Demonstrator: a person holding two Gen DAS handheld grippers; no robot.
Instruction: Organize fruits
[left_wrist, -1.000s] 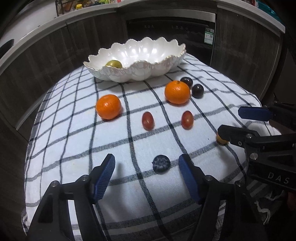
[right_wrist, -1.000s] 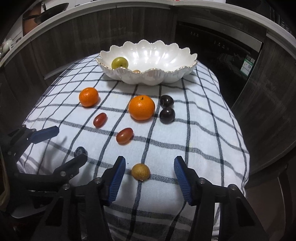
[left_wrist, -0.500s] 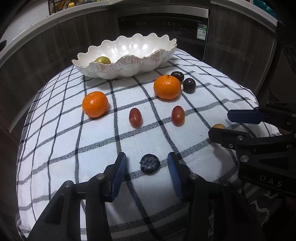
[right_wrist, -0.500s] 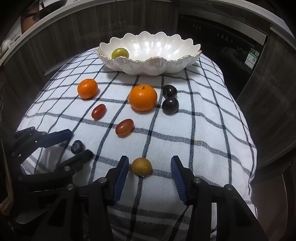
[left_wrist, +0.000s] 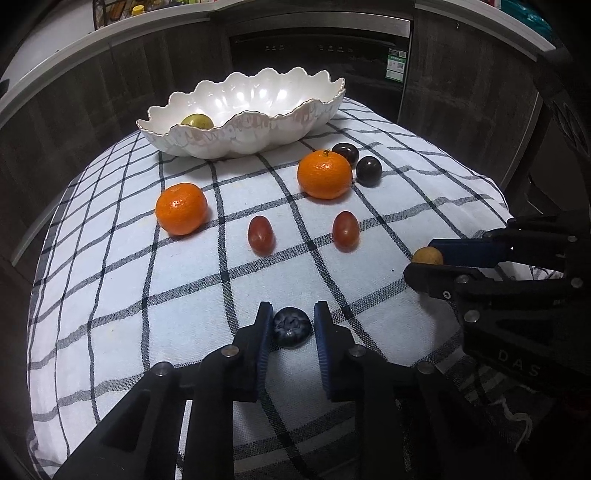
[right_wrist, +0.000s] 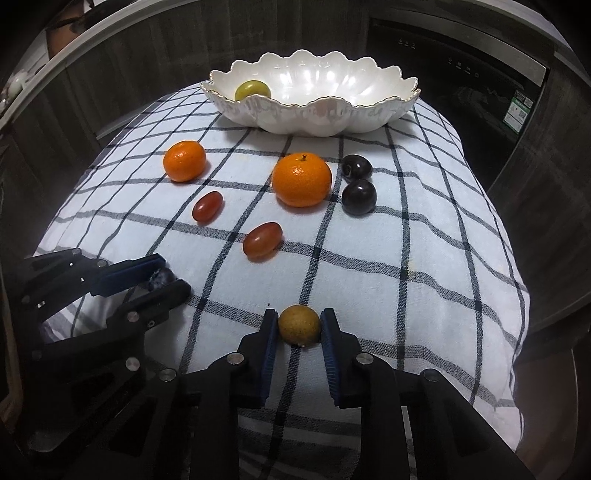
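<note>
Left gripper (left_wrist: 291, 326) has its blue pads pressed on a blueberry (left_wrist: 291, 327) near the front edge of the checked cloth (left_wrist: 110, 314); berry sits on the cloth, not lifted. Right gripper (right_wrist: 299, 326) is likewise clamped on a small brown-yellow round fruit (right_wrist: 299, 325), also near the front edge, toward the cloth's right side.

Scalloped white bowl (left_wrist: 295, 122) stands at the far edge, straight ahead of both grippers, one yellow-green fruit (left_wrist: 197, 120) inside. Between grippers and bowl: two mandarins (left_wrist: 181, 208), two red grapes (left_wrist: 261, 234), two dark plums (left_wrist: 368, 170).

Judgement: both fruits must go up and forward over the loose fruit. Neither hand looks clearly nearer the bowl.
</note>
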